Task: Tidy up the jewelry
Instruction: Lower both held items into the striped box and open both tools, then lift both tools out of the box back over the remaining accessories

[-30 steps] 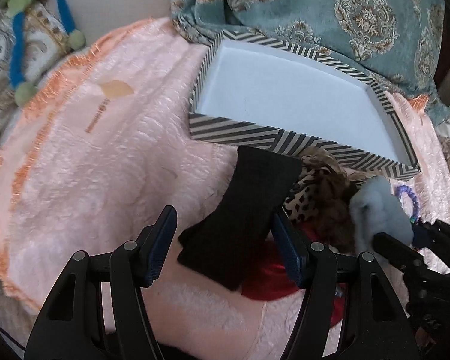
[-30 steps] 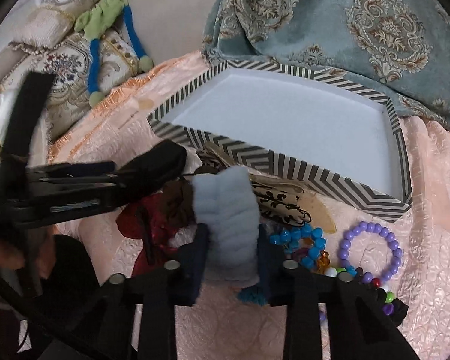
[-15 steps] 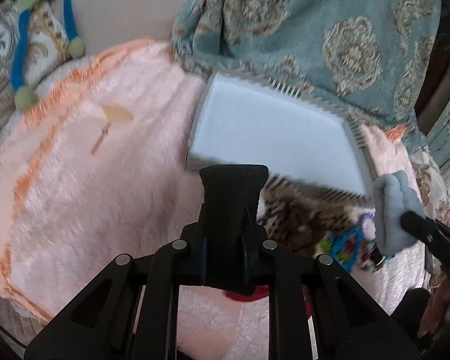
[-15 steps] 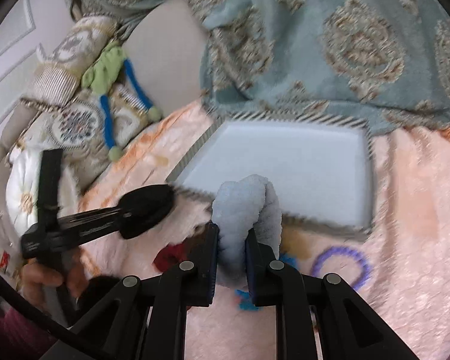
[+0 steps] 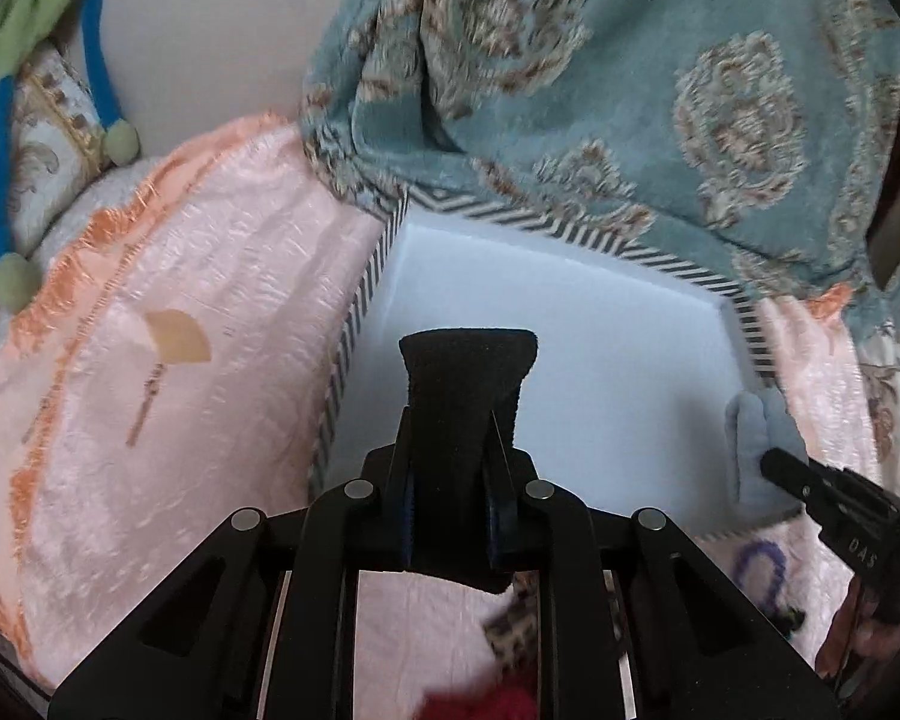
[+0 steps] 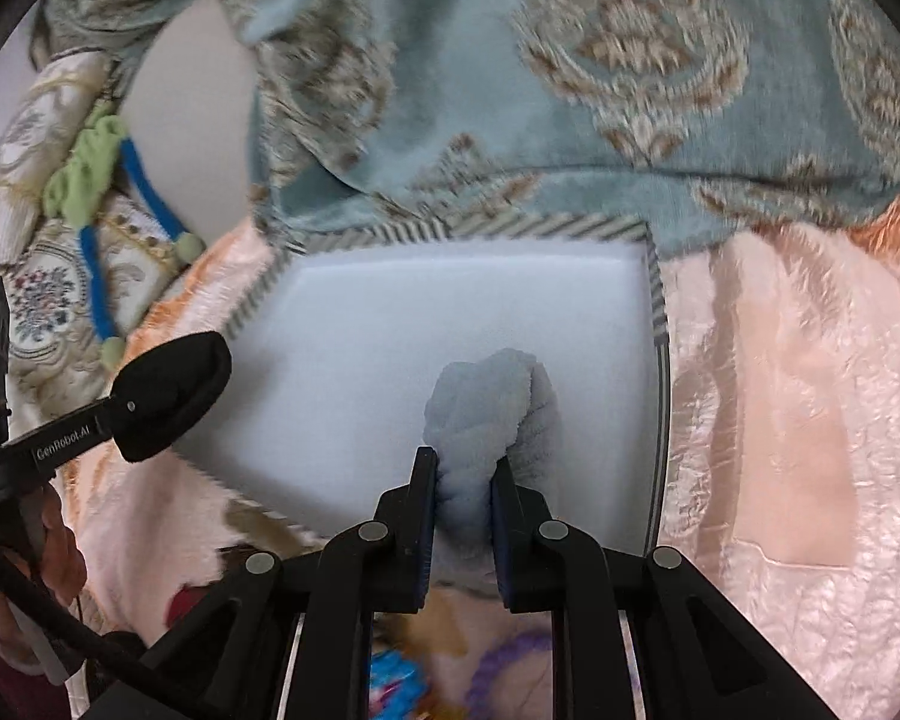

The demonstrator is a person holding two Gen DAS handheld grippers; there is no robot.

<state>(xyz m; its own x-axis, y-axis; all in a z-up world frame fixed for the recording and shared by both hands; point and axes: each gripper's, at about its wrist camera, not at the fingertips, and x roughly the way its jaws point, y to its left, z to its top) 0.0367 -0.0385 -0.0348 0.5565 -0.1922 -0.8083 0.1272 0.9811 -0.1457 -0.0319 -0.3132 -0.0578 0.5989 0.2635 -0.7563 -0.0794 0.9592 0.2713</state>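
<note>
My left gripper point(image 5: 448, 480) is shut on a black fabric band point(image 5: 465, 384) and holds it above the left part of a white tray with a black-and-white striped rim point(image 5: 354, 324). My right gripper point(image 6: 463, 480) is shut on a pale blue fluffy scrunchie point(image 6: 489, 402) above the tray's right part point(image 6: 657, 300). The scrunchie also shows in the left wrist view point(image 5: 756, 438), and the black band in the right wrist view point(image 6: 177, 387). A purple bead bracelet point(image 5: 762, 570), a leopard-print piece point(image 5: 516, 624) and a red fabric piece point(image 5: 486, 702) lie in front of the tray.
The tray rests on a pink satin quilt point(image 5: 180, 390). A teal patterned blanket point(image 5: 630, 90) is heaped right behind the tray. A green and blue cord point(image 5: 0, 180) hangs over ornate cushions at the far left. Blue beads point(image 6: 393, 684) lie under the right gripper.
Both grippers closed on their pieces, lifted them off the pile and carried them forward over the tray. The pile has slid toward the bottom of both views.
</note>
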